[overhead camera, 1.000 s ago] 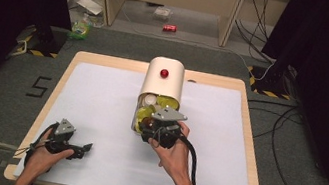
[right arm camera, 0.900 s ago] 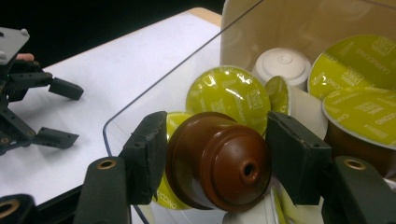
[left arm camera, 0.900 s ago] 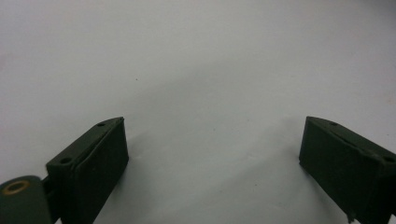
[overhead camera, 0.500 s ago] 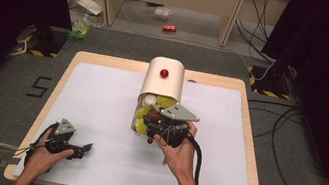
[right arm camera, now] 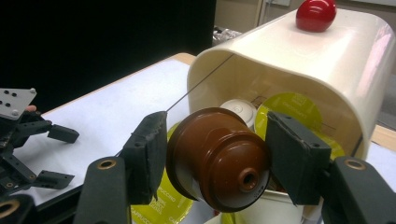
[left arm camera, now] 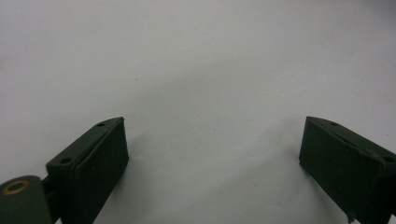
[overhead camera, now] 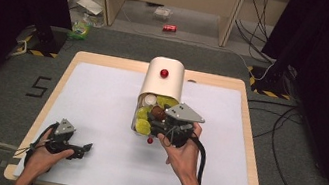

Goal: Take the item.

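The right claw [right arm camera: 212,161] was clamped on a brown coffee capsule [right arm camera: 217,156], held at the mouth of the cream canister [overhead camera: 164,78] lying on its side on the counter [overhead camera: 99,107]. Green-lidded capsules [overhead camera: 142,126] sat in the opening; a small red object [overhead camera: 149,140], perhaps a bead, lay just beside it. The left claw [left arm camera: 212,158] rested well apart, jaws wide.

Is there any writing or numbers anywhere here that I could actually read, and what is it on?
"5": painted in dark strokes on the grey floor left of the table.
"CAPPUCCINO": along the edge of a yellow-green capsule lid below the brown capsule that the right gripper holds.
Print on the yellow-green lid inside the cream box: too blurred to read.
Red can on the floor: too small to read.
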Demonstrator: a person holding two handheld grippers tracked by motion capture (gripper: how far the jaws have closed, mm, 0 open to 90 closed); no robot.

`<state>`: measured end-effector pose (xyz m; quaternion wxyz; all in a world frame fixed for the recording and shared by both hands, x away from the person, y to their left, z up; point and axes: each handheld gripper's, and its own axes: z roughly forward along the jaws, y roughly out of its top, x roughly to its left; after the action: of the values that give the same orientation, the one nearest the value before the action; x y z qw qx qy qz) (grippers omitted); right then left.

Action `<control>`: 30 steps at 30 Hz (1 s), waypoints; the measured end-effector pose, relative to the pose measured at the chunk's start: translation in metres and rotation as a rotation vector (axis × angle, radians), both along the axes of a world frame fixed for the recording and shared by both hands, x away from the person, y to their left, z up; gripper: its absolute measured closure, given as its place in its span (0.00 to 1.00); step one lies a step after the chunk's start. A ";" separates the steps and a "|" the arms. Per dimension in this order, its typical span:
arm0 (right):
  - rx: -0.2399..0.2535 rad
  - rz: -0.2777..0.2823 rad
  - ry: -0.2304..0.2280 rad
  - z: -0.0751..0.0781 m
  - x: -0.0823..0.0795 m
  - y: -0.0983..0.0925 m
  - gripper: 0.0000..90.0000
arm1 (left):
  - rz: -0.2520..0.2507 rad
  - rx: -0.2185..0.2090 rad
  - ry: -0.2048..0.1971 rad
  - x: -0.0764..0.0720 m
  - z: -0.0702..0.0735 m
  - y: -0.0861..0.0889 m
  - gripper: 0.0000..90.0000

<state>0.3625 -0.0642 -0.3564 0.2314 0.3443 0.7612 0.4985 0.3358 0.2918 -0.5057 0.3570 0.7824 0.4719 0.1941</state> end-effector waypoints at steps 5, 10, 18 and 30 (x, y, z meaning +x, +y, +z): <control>0.006 0.000 0.008 0.002 -0.001 -0.004 0.45 | 0.000 0.001 0.000 0.000 0.000 0.000 0.08; 0.019 0.001 0.010 0.004 -0.003 -0.007 0.45 | 0.000 0.001 0.000 0.000 0.000 0.000 0.08; 0.035 -0.006 0.003 0.010 -0.008 -0.017 0.45 | 0.000 0.001 0.000 0.000 0.000 0.000 0.08; 0.056 -0.017 -0.004 0.017 -0.013 -0.030 0.45 | 0.000 0.001 0.000 0.000 0.000 0.000 0.08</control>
<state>0.3493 -0.0943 -0.3396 0.2273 0.3560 0.7437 0.5182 0.3358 0.2917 -0.5057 0.3568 0.7825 0.4718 0.1944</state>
